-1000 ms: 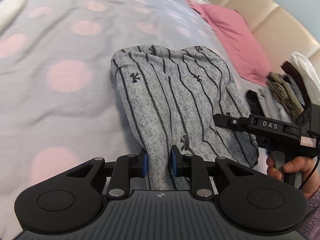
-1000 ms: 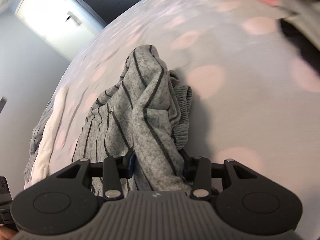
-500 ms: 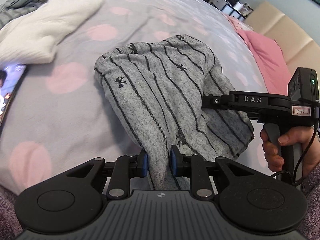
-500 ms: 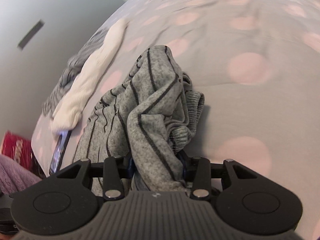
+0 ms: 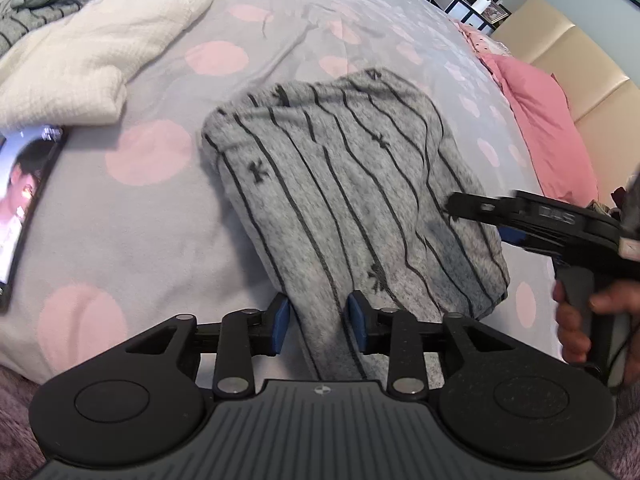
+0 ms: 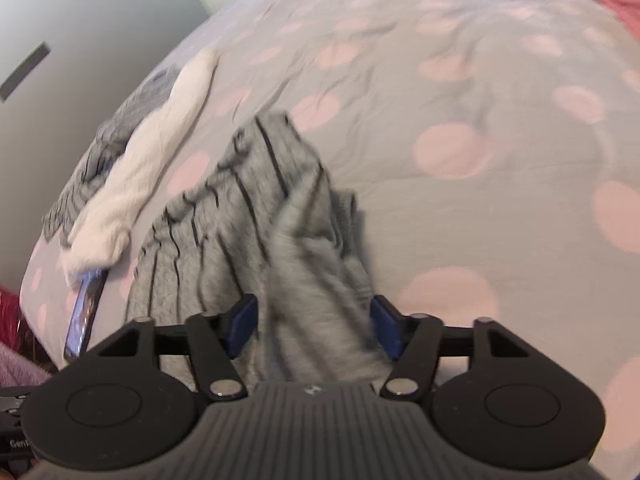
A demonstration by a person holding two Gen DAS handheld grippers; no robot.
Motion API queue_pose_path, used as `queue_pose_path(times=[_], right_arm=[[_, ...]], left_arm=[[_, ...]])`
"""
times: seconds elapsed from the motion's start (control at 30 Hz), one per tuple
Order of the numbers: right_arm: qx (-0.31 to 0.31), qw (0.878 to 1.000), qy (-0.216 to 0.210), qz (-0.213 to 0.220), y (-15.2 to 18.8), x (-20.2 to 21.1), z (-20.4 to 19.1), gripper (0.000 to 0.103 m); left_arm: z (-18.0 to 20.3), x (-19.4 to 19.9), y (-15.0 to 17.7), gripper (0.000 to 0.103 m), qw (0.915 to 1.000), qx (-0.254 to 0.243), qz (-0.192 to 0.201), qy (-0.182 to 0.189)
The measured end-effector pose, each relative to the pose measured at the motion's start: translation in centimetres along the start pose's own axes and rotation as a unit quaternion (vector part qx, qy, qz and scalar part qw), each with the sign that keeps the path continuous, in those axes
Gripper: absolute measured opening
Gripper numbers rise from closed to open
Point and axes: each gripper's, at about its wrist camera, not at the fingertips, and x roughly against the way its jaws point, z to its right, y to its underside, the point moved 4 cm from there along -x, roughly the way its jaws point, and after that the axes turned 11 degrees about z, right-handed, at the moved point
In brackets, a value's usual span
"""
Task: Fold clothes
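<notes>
Both grippers (image 5: pixel 319 322) (image 6: pixel 314 326) opened; 1 striped garment (image 5: pixel 344 200), 1 phone (image 5: pixel 24 204).

The striped garment (image 5: pixel 352 200) is a soft heathered grey knit with a faintly fuzzy, matt face, crossed by thin dark woven-in stripes and small dark motifs. The bed (image 5: pixel 132 216) is covered in a smooth, matt grey cotton-like sheet printed with pale pink dots, lightly creased. The white cloth (image 5: pixel 88 52) is a thicker, nubbly weave, rougher than the sheet. The pink pillow (image 5: pixel 548 120) has a smooth matt cover. The left gripper (image 5: pixel 316 322) is matt black plastic with a ribbed body, bright metal pivot pins and blue rubbery pads (image 5: pixel 280 320). The phone (image 5: pixel 24 200) has a glossy glass screen. The headboard (image 5: pixel 560 52) looks like smooth beige padded leatherette.
</notes>
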Motion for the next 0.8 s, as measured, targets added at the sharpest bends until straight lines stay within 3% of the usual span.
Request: queue_pose_path(times=[0.07,0.1,0.2,0.43,0.5,0.6,0.8], right_arm=[[-0.022,1.000,0.015,0.013,0.5,1.4,0.1,0.079],[-0.033,0.999,0.022,0.019,0.8,2.2,0.2,0.080],[-0.065,0.996,0.044,0.039,1.5,4.3,0.3,0.081],[-0.175,0.980,0.065,0.068,6.0,7.9,0.6,0.087],[-0.210,0.973,0.065,0.064,7.6,7.9,0.5,0.093],[-0.255,0.963,0.068,0.052,9.9,7.4,0.3,0.094],[-0.271,0.961,0.057,0.025,11.8,4.1,-0.4,0.094]], left_arm=[[-0.5,0.7,-1.0,0.045,0.9998,-0.011,0.015,-0.003],[-0.9,0.8,-1.5,0.047,0.9997,-0.008,0.023,-0.004],[-2.2,1.1,-3.2,0.048,0.9988,0.004,0.049,-0.004],[-4.1,-1.1,-4.3,0.048,0.9985,0.036,0.042,-0.001],[-4.3,-1.8,-4.5,0.048,0.9987,0.034,0.037,-0.003],[-4.5,-2.8,-4.8,0.049,0.9989,0.032,0.033,-0.005],[-5.2,-4.9,-5.4,0.049,0.9980,0.056,0.031,0.003]])
